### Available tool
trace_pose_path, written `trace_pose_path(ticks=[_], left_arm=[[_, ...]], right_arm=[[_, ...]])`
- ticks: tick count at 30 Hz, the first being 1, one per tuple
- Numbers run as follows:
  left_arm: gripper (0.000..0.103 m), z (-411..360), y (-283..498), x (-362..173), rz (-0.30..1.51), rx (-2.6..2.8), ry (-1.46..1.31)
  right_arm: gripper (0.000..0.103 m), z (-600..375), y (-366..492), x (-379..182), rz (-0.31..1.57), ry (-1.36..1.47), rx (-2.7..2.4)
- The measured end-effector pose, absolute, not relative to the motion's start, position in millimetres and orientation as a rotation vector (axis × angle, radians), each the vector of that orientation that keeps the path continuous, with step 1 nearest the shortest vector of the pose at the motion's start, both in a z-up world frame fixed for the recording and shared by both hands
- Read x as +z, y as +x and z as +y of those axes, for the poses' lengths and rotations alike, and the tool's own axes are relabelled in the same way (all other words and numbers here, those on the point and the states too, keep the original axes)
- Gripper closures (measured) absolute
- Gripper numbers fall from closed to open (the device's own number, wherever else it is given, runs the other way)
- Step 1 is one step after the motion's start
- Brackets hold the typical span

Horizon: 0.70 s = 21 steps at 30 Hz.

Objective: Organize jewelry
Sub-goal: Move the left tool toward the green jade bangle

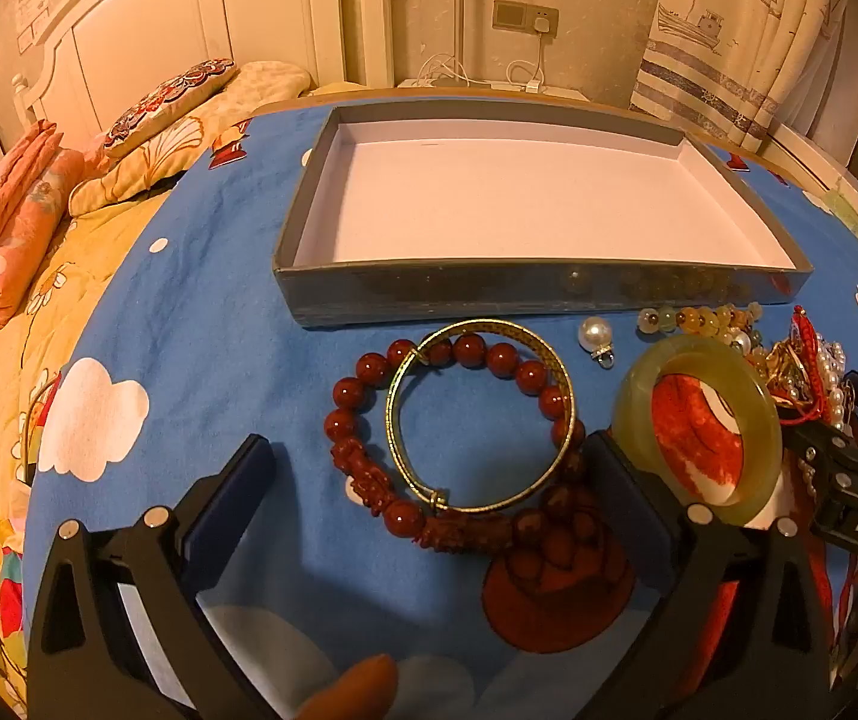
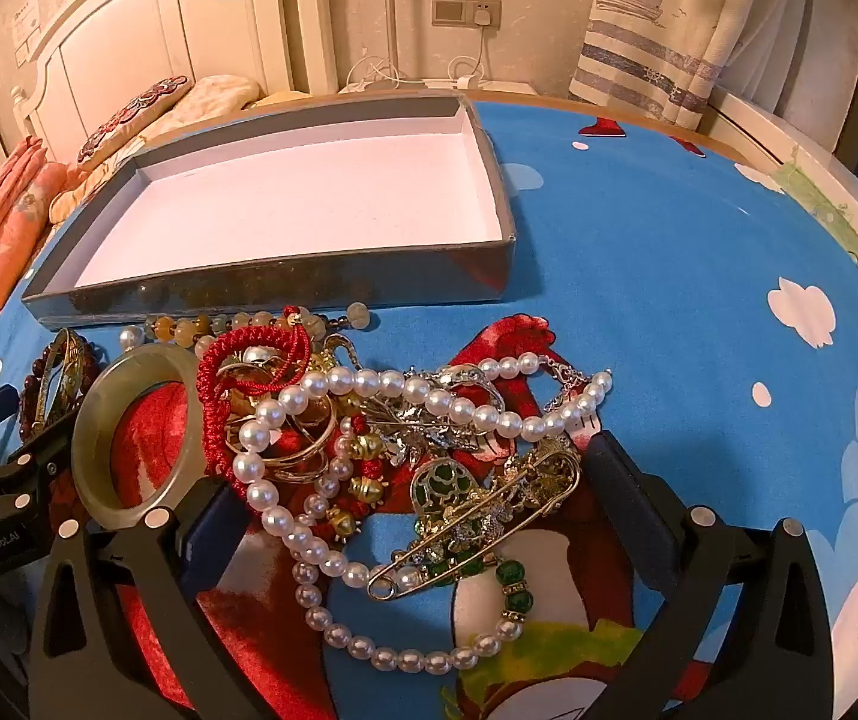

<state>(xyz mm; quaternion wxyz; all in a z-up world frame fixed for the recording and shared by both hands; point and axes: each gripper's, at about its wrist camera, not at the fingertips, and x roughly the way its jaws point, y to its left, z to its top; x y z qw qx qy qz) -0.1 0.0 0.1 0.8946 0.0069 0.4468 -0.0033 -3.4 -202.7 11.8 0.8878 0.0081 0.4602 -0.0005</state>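
Note:
A shallow grey box (image 1: 549, 294) with a white, bare inside stands on the blue cloth; it also shows in the right wrist view (image 2: 285, 288). My left gripper (image 1: 435, 474) is open over a gold bangle (image 1: 393, 420) and a red bead bracelet (image 1: 369, 369). A pale green jade bangle (image 1: 627, 414) leans tilted between the two grippers, against my right gripper's left finger (image 2: 213, 516). My right gripper (image 2: 417, 498) is open over a tangled pile: pearl necklace (image 2: 369, 384), red cord bracelet (image 2: 237, 342), green bead bracelet (image 2: 513, 582), large gold pin (image 2: 489, 516).
A loose pearl pendant (image 1: 594, 336) and a yellow bead string (image 1: 699, 318) lie by the box front. The table's blue cartoon cloth (image 2: 669, 276) spreads to the right. A bed with pillows and folded quilts (image 1: 9, 222) lies to the left.

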Motion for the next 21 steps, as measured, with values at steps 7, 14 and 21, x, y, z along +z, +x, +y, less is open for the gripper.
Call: trace_pose_path(ticks=[7, 14, 21], left_arm=[[0.002, 0.0, 0.0, 0.0, 0.928, -0.006, 0.014], [0.002, -0.1, 0.0, 0.0, 0.927, -0.006, 0.015], [0.002, 0.1, 0.1, 0.0, 0.927, -0.004, 0.014]], right_arm=[[0.004, -202.5, -3.3, 11.4, 0.957, 0.016, -0.001], [0.004, -202.8, -3.2, 11.2, 0.956, 0.017, -0.001], [0.004, -202.5, -3.2, 11.8, 0.956, 0.016, 0.003]])
